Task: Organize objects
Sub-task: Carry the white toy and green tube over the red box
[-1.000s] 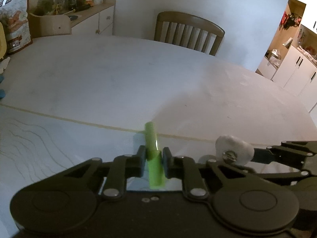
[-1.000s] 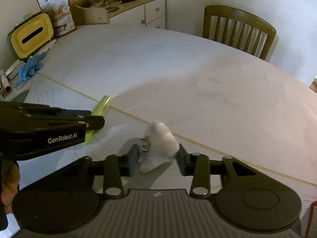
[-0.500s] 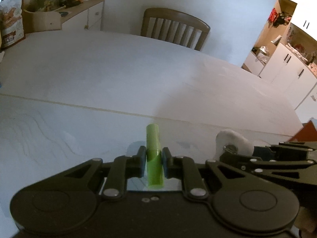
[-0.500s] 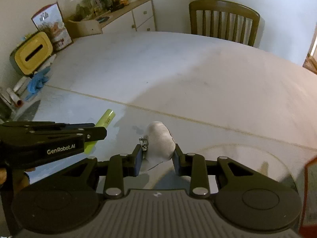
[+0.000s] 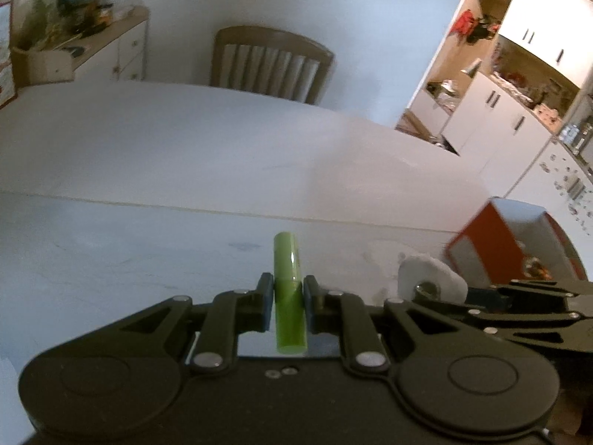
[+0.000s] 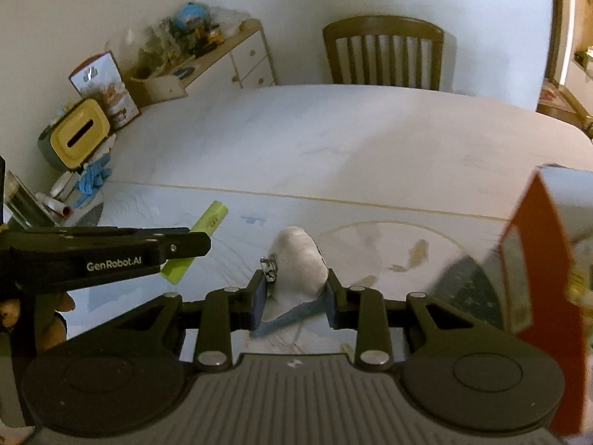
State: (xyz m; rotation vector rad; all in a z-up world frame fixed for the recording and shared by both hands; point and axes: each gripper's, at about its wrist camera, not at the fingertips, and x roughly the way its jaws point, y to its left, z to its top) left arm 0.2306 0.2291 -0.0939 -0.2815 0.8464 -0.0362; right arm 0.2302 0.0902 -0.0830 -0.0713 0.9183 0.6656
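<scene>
My left gripper is shut on a light green tube that points forward, held above the white table. The same green tube shows at the left of the right wrist view, sticking out past the left gripper's black body. My right gripper is shut on a white fluffy keychain pouch with a small metal clasp at its left side. The white pouch also appears at the right of the left wrist view. A red and white open box stands at the right, close to the right gripper.
A wooden chair stands behind the table. At the far left lie a yellow-lidded container, blue gloves and small tubes. A sideboard with clutter stands by the wall. A doorway to a kitchen opens at the right.
Both grippers have swung to the right while holding their objects. The red box has come into view at the right of both views.
</scene>
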